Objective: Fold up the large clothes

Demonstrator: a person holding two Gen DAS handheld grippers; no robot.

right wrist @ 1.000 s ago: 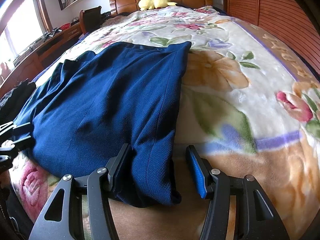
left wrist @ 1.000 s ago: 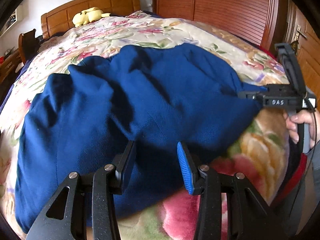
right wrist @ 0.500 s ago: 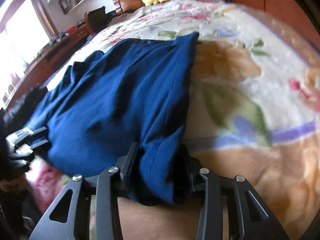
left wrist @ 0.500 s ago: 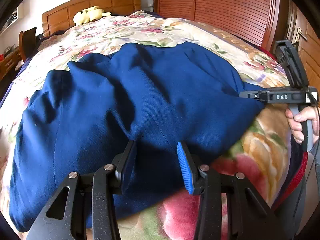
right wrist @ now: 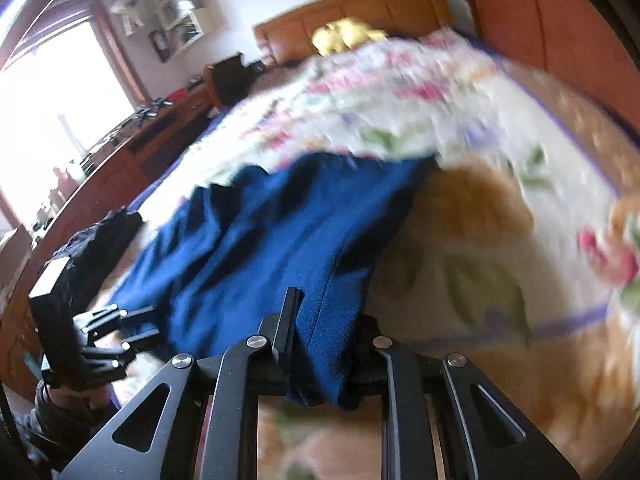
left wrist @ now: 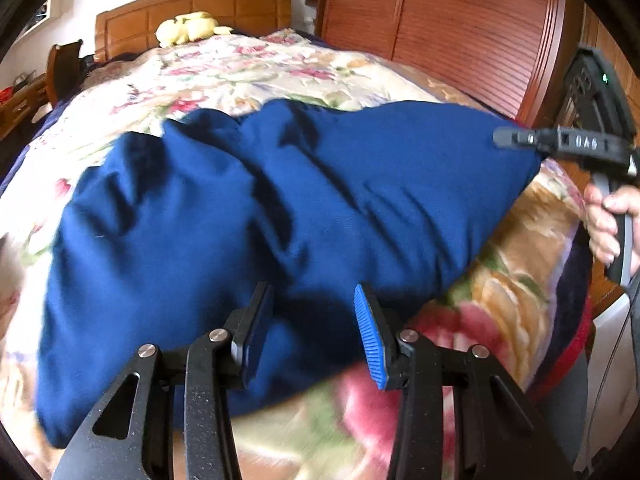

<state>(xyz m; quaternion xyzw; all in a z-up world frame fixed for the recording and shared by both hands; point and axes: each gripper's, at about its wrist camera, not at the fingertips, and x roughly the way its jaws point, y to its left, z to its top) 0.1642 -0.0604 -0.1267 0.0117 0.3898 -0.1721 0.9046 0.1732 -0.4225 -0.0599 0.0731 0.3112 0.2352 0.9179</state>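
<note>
A large dark blue garment (left wrist: 280, 208) lies rumpled on the floral bedspread (left wrist: 240, 72). My left gripper (left wrist: 312, 300) hovers over its near edge. The jaws stand apart, the blue pad face is bare, and cloth lies beneath and between the fingers. My right gripper (right wrist: 330, 312) has its jaws closing on a fold of the garment (right wrist: 280, 240) at its right edge, and the pads press the cloth. From the left wrist, the right gripper (left wrist: 516, 138) holds that corner raised off the bed, with a hand (left wrist: 608, 220) on its handle. The left gripper (right wrist: 136, 324) also shows at the garment's left corner.
A yellow plush toy (left wrist: 188, 30) rests against the wooden headboard (left wrist: 192, 4). A wooden wardrobe (left wrist: 460, 32) runs along the right of the bed. A dark chair (left wrist: 64, 68), a long desk (right wrist: 120, 168) and a bright window stand on the left.
The right jaws went from open around the garment's edge to pressing on it, then rose, lifting that corner off the bed. The left gripper shifted slightly and kept the same opening.
</note>
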